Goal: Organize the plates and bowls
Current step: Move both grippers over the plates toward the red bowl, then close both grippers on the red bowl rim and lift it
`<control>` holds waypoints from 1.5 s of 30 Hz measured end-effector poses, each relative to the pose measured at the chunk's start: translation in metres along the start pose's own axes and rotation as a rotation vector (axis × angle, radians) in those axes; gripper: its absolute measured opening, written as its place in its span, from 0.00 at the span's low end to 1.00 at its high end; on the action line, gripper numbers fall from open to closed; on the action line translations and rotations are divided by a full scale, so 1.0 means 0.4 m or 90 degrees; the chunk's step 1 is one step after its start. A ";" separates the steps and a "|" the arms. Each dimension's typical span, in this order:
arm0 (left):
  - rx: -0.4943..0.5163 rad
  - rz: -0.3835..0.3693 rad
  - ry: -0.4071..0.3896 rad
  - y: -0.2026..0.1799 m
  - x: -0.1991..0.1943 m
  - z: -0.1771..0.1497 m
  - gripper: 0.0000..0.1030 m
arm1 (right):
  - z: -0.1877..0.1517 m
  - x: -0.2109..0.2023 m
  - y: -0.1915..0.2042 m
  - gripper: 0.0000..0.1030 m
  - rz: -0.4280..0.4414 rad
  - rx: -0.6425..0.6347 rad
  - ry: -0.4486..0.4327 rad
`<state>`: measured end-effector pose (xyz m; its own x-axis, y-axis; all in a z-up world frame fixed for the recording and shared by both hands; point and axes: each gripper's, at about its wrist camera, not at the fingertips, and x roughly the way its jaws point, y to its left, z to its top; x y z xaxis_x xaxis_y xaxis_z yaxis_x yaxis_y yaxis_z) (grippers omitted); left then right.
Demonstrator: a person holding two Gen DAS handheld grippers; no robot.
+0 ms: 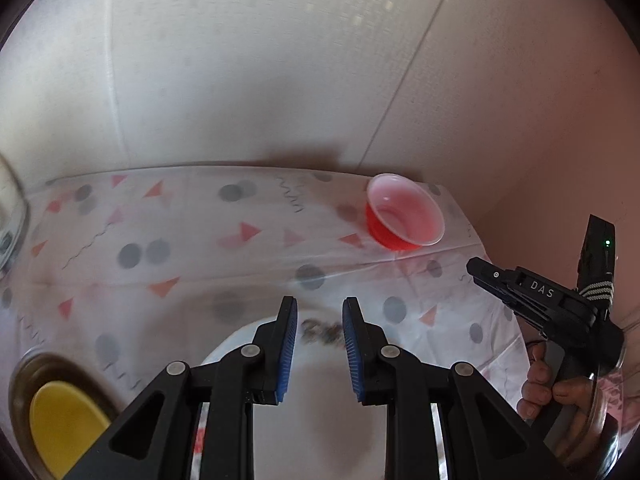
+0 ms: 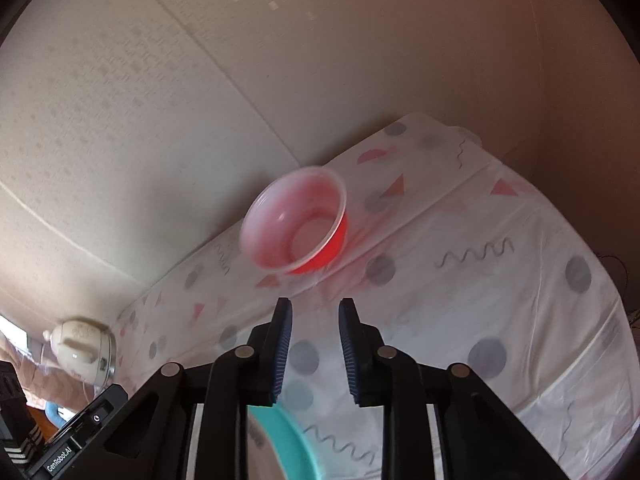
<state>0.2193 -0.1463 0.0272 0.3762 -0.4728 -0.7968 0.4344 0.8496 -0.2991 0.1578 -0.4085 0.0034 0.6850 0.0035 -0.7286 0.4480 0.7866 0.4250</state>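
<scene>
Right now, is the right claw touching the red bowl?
Apart. The right wrist view shows patterned tablecloth between the right claw and the red bowl.

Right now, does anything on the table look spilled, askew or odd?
Nothing looks spilled or broken. The red bowl stands upright and empty, alone at the far edge near the wall. The tablecloth is creased. The dark blurred patch on the white plate is too smeared to identify.
</scene>
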 end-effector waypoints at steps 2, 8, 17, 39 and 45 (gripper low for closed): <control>0.001 -0.010 0.005 -0.014 0.030 0.021 0.23 | 0.026 0.019 -0.012 0.19 -0.006 0.005 0.003; -0.012 -0.043 0.025 -0.053 0.128 0.093 0.23 | 0.088 0.077 -0.041 0.19 -0.006 0.041 0.014; -0.040 -0.078 0.053 -0.083 0.251 0.177 0.23 | 0.150 0.150 -0.057 0.19 -0.017 0.058 0.022; -0.068 -0.064 0.075 -0.037 0.267 0.168 0.10 | 0.097 0.213 0.039 0.06 0.020 0.000 0.080; -0.098 -0.027 0.063 0.062 0.208 0.134 0.10 | 0.044 0.252 0.129 0.06 0.057 -0.027 0.127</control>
<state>0.3051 -0.1772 -0.0184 0.2744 -0.4902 -0.8273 0.3150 0.8586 -0.4043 0.2601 -0.3784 -0.0386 0.5919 0.1931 -0.7825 0.3633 0.8027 0.4729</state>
